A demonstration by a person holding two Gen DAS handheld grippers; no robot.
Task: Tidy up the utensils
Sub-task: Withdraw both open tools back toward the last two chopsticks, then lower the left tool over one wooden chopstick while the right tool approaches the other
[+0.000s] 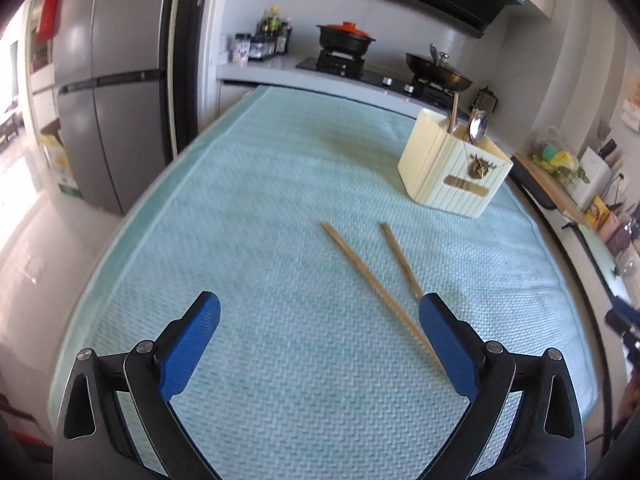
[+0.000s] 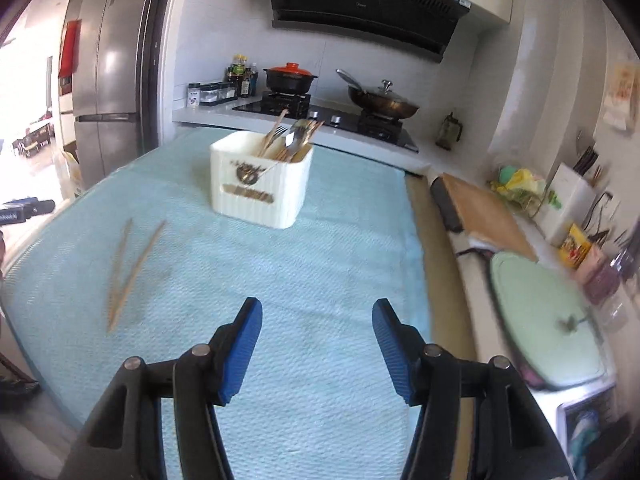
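- Two chopsticks (image 1: 372, 276) lay loose on the teal mat (image 1: 240, 200) in the left wrist view, fanned apart at the far ends, near ends running toward the gripper
- left gripper (image 1: 320, 320) was released, jaws spread wide, nothing between the pads; the right finger (image 1: 448, 344) covered the near tip of the longer stick, contact unclear
- cream holder (image 1: 452, 168) stood upright at the far right of the mat, well apart from the sticks, already holding a spoon (image 1: 478, 126) and at least one stick
- right gripper's edge (image 1: 622, 328) showed blurred at the far right of that view, off the mat's edge
- right wrist view: right gripper (image 2: 318, 328) was partly spread, empty, only bare mat between the fingers, aimed roughly toward the holder
- same holder (image 2: 262, 182) sat ahead on the mat (image 2: 340, 240), with a fork (image 2: 294, 138), spoons and several chopsticks standing in it
- the two loose sticks (image 2: 128, 268) lay to the left, blurred, tips nearly meeting at the near end
- left gripper's tip (image 2: 28, 208) peeked in at the left edge
- stove, pots, fridge (image 2: 108, 80) in the background, not part of the job
- progress judged: most utensils already in the holder, only this pair left as far as shown; picking them up and dropping them in not yet done
- left side looked better placed for the grab
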